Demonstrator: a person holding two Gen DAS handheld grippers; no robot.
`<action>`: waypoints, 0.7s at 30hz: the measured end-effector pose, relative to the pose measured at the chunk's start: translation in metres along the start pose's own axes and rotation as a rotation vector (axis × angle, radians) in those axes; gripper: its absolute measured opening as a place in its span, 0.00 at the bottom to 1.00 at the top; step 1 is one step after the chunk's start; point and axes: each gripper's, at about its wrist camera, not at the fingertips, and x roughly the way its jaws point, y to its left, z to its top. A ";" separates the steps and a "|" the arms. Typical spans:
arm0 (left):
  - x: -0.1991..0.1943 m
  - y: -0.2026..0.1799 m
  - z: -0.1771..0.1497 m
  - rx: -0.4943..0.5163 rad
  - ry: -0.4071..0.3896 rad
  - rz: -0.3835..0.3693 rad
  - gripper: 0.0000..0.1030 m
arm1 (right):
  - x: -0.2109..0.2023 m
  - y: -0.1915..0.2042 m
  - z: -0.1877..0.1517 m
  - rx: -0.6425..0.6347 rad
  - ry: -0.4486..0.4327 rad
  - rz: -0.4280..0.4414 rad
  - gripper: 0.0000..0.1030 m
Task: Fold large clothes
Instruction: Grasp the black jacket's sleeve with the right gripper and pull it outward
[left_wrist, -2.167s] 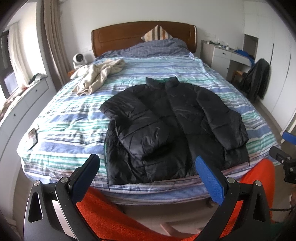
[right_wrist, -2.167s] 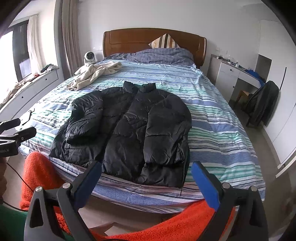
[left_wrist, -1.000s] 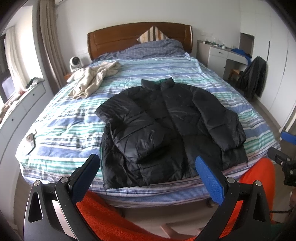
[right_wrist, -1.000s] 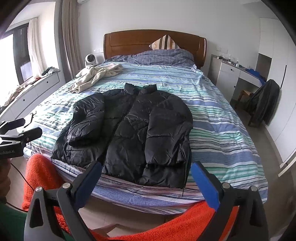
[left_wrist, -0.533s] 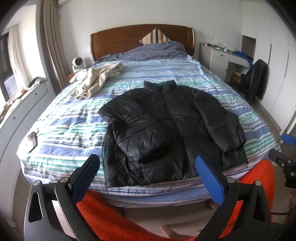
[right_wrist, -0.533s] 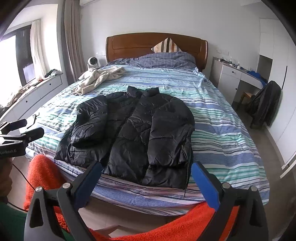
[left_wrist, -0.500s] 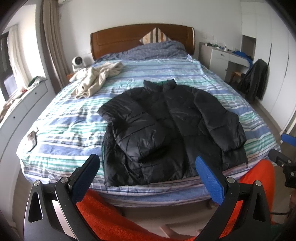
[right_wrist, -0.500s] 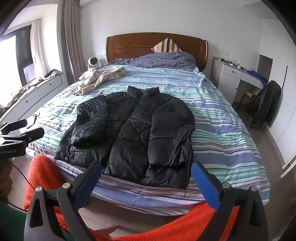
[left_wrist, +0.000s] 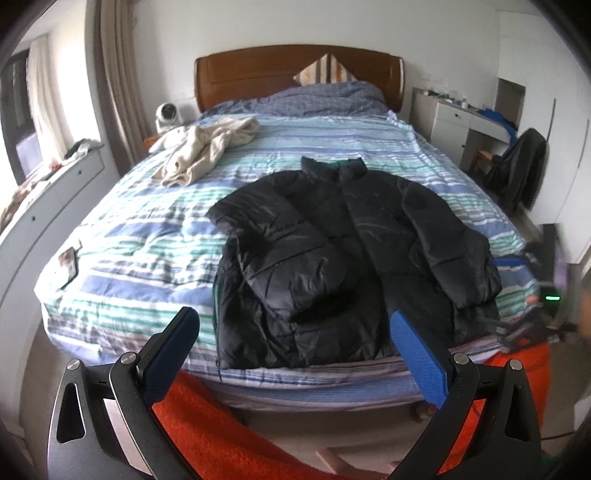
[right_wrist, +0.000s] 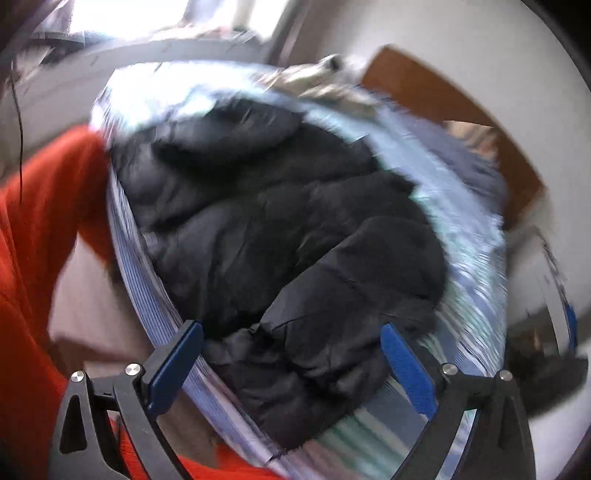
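Both tongs, left tongs (left_wrist: 291, 343) and right tongs (right_wrist: 291, 350), are held wide, empty. Black puffer jacket (left_wrist: 347, 243) is laid flat on the striped bed (left_wrist: 147, 236), sleeves folded in. Hem corners should be pinched deep; slippery fill is likely.

The right gripper (right_wrist: 291, 363) has swung in over the jacket (right_wrist: 280, 236).

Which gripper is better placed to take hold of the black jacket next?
Right. The right gripper, open, is close over the black jacket near its sleeve at the bed's edge; the left gripper, open, sits farther back.
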 end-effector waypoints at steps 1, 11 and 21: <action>0.001 0.001 0.000 -0.005 0.009 0.003 1.00 | 0.022 -0.007 0.000 -0.003 0.037 0.010 0.94; 0.020 0.014 0.006 -0.051 0.053 0.006 1.00 | -0.067 -0.111 -0.016 0.551 -0.146 0.003 0.12; 0.027 -0.007 0.013 0.011 0.029 -0.021 1.00 | -0.151 -0.270 -0.164 1.005 -0.122 -0.442 0.12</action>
